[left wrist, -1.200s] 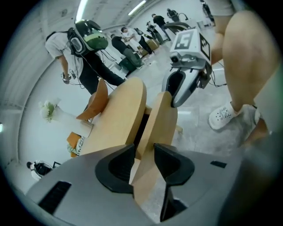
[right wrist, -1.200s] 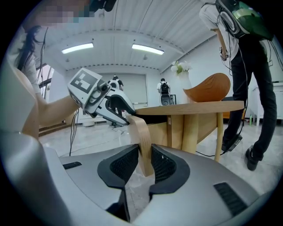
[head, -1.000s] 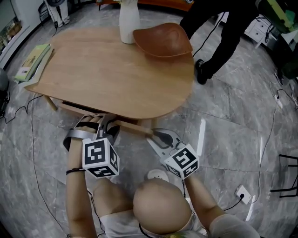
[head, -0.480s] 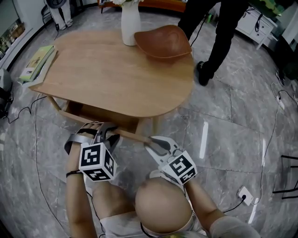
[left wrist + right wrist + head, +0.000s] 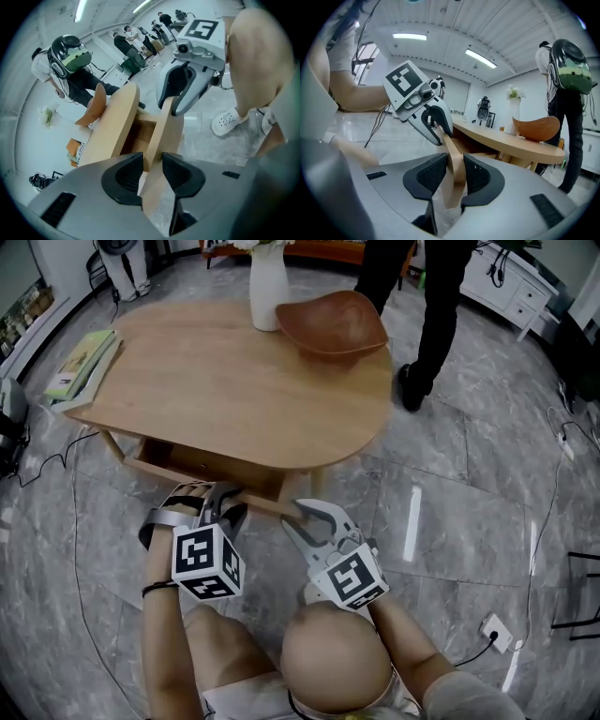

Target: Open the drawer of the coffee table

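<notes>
The wooden coffee table (image 5: 234, 381) has its drawer (image 5: 192, 465) pulled partway out from under the near edge. The drawer's front panel (image 5: 267, 503) runs between my two grippers. My left gripper (image 5: 228, 508) is shut on the panel's left part; in the left gripper view the board (image 5: 161, 140) stands pinched between both pads. At the panel's right end my right gripper (image 5: 306, 517) is shut on it, the board (image 5: 454, 164) clamped edge-on in the right gripper view. Each gripper view shows the other gripper, the right gripper (image 5: 180, 96) and the left gripper (image 5: 433, 123), on the same board.
A white vase (image 5: 267, 287) and a brown bowl (image 5: 333, 324) stand on the tabletop's far side, books (image 5: 80, 367) at its left end. A person in dark trousers (image 5: 436, 315) stands beyond the table's right. Cables (image 5: 56, 465) and a floor socket (image 5: 492, 634) lie on the marble floor.
The drawer has slid further out from under the tabletop, its open box now showing. Both grippers came back toward me with the front panel. The standing person stepped further away.
</notes>
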{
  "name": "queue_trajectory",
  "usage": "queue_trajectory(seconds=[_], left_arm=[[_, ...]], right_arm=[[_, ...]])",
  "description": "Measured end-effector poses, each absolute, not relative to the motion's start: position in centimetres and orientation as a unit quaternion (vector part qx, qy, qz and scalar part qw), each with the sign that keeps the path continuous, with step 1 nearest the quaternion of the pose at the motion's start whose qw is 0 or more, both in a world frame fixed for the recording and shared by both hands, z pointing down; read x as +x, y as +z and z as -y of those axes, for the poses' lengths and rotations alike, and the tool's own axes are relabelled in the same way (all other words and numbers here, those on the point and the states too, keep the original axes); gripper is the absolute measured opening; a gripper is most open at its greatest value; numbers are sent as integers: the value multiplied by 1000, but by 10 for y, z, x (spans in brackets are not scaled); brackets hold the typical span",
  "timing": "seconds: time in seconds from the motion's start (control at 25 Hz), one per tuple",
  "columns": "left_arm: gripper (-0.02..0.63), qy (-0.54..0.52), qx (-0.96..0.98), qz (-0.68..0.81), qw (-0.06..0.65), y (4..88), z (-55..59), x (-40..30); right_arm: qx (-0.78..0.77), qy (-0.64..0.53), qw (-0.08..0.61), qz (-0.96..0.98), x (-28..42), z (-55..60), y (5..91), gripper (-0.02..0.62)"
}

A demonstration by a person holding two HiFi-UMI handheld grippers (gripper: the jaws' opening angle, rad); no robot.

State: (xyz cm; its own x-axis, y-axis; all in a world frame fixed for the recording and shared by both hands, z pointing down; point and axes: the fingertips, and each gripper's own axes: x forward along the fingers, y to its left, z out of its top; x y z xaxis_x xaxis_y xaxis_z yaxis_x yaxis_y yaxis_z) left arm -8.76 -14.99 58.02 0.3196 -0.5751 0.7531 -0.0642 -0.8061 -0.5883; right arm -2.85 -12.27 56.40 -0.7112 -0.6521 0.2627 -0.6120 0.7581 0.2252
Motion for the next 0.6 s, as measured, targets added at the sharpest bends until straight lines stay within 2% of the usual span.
queue_trajectory(seconds=[0.6], left_arm=[[132,-532,-786,-216,229,582,123,-93]], right_arm=[[305,-2,172,937,-32,100,568,101]])
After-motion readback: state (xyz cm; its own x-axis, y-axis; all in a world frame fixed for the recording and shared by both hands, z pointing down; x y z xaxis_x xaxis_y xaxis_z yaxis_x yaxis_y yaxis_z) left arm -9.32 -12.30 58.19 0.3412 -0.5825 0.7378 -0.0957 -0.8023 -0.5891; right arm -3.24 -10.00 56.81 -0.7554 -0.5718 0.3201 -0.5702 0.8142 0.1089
